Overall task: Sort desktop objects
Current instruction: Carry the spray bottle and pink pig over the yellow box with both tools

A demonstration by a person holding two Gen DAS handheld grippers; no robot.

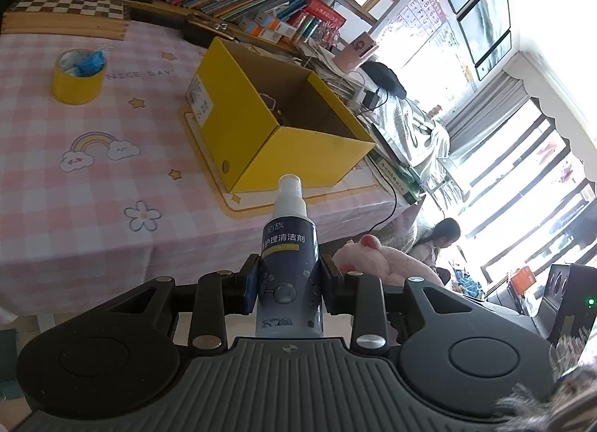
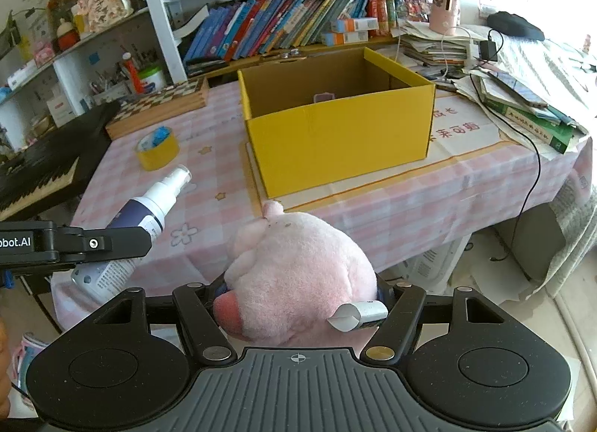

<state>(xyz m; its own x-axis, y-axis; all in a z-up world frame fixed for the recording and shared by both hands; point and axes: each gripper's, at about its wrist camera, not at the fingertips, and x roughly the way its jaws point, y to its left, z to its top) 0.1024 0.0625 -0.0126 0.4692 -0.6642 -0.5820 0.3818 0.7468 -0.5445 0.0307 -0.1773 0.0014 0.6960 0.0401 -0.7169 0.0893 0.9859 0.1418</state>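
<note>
A cluttered room is seen, with packed bookshelves [image 2: 283, 17] behind a table spread with a pink checked cloth [image 1: 74, 185]. On the cloth an open yellow cardboard box [image 2: 335, 133] is stood on a mat, with little to be made out inside. The carrying step appears to be in hand: two objects are held off the near table edge, short of the box. A pink plush toy [image 2: 298, 282] is clamped between the jaws of the right gripper [image 2: 298, 295], its bulk squeezed by them. A small dark spray bottle [image 1: 289, 275] with a white nozzle is pinched about its body by the left gripper [image 1: 289, 282], nozzle pointed toward the box. Next, each load would likely need to be brought over the box rim and released inside. A roll of yellow tape [image 1: 78, 75] is left on the cloth, well apart from the box, presumably to be sorted later.
</note>
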